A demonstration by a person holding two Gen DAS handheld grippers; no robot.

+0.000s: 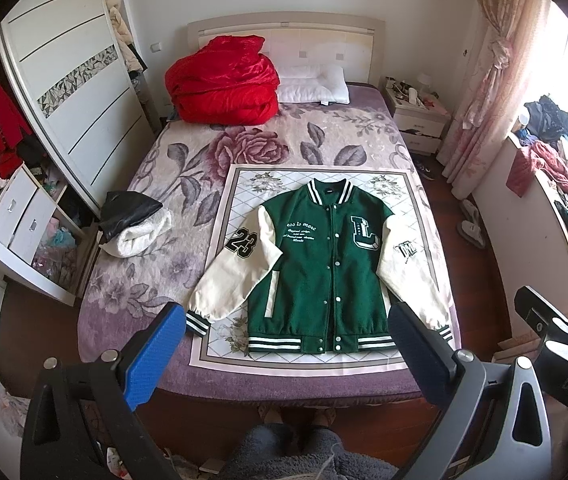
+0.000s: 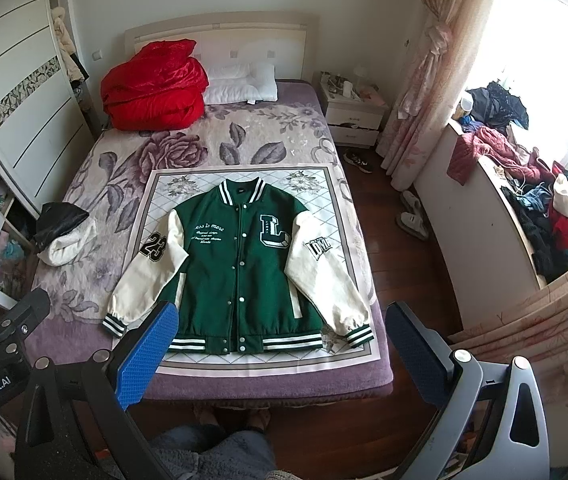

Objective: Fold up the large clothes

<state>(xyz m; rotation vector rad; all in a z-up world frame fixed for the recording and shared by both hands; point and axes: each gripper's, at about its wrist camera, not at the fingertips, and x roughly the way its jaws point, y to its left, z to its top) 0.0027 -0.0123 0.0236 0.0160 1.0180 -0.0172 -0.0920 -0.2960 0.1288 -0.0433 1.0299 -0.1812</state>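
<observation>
A green varsity jacket (image 1: 320, 264) with cream sleeves lies flat and buttoned, front up, on a pale quilted mat (image 1: 243, 184) at the foot of the bed; in the right wrist view the jacket (image 2: 239, 260) sits centred on the mat (image 2: 163, 192). My left gripper (image 1: 288, 348) hovers open above the bed's near edge, blue pads wide apart, nothing between them. My right gripper (image 2: 284, 344) is likewise open and empty, held above the foot of the bed. Each gripper shows at the edge of the other's view. Both sleeves angle out and down, striped cuffs near the hem.
A red duvet (image 1: 223, 84) and white pillow (image 1: 316, 84) lie at the headboard. A black and white folded garment (image 1: 135, 220) rests at the bed's left edge. Wardrobe (image 1: 67, 92) at left, nightstand (image 2: 354, 114) and clothes-heaped window ledge (image 2: 524, 184) at right. The person's legs (image 1: 292, 452) stand below.
</observation>
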